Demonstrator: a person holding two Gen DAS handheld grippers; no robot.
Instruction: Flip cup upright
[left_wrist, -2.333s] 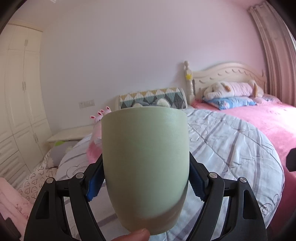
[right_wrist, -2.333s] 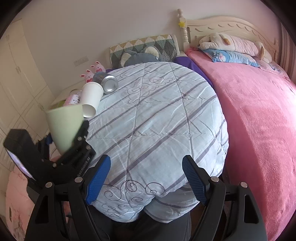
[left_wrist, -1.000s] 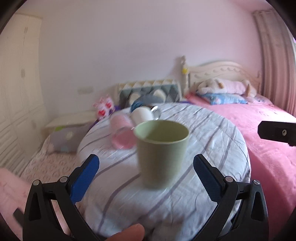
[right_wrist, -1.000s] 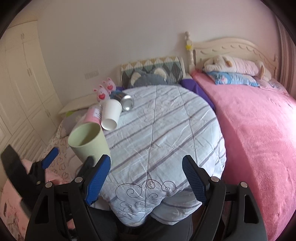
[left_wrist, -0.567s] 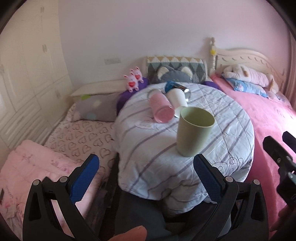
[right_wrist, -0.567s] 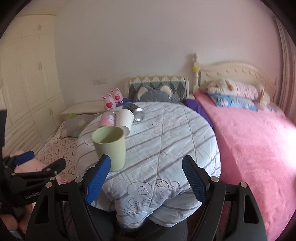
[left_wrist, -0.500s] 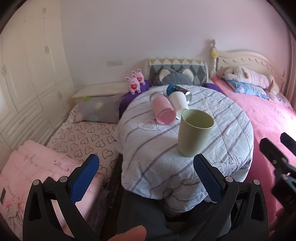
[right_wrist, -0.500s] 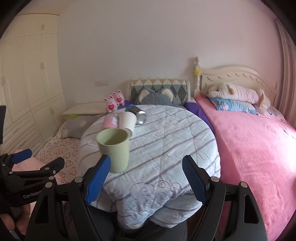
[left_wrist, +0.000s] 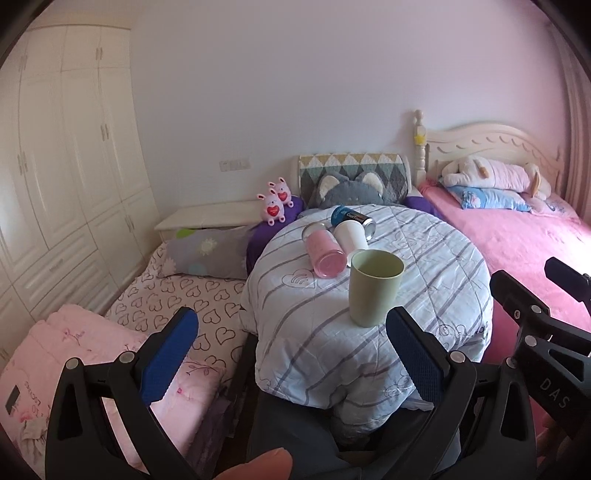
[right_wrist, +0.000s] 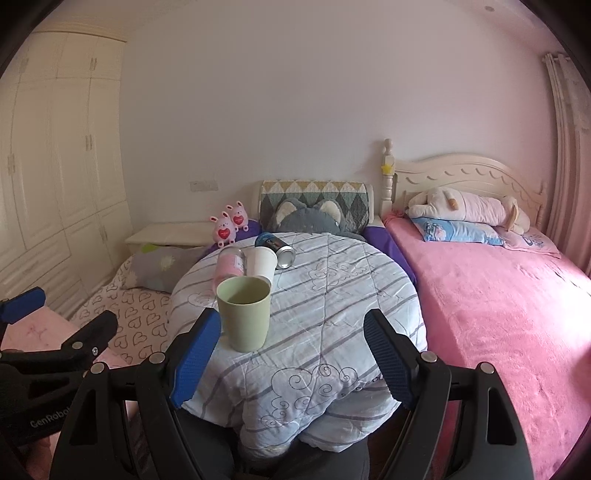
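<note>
On striped quilt (left_wrist: 436, 258): pale green cup (left_wrist: 375, 287) upright, mouth up.

Green cup (right_wrist: 243, 314) seen upright, mouth up, on striped quilt (right_wrist: 332, 295). Pink cup (right_wrist: 229, 267), white cup (right_wrist: 261, 264), can (right_wrist: 275, 245) lying behind. Right hand-held gripper (right_wrist: 291, 358) spread wide, nothing held.

green cup (left_wrist: 375, 288) upright on quilt (left_wrist: 443, 280)
</note>
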